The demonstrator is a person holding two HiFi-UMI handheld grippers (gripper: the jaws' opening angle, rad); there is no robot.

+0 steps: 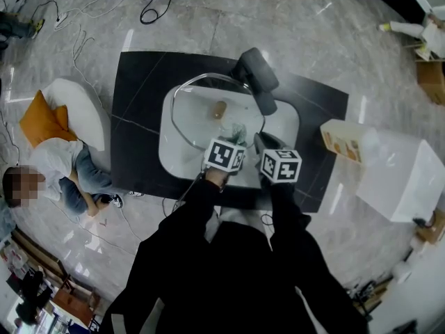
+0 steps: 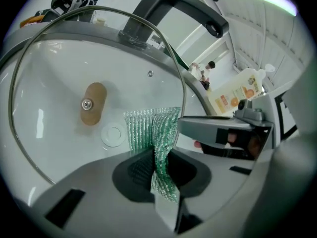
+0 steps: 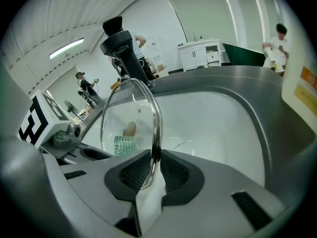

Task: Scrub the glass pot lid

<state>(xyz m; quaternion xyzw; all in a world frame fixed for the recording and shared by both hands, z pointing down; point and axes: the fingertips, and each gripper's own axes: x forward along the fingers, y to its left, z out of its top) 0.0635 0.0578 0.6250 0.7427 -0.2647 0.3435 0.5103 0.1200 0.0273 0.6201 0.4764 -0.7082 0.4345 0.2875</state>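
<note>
Gripping glass pot lid (image 3: pixel 128 114) rim with right hand-held gripper (image 3: pixel 152 168); pinching green mesh scrubber (image 2: pixel 148 128) against glass with left hand-held gripper (image 2: pixel 159 168).

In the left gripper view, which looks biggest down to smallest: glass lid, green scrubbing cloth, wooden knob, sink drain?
1. glass lid
2. green scrubbing cloth, though it is nearest the camera
3. wooden knob
4. sink drain
</note>
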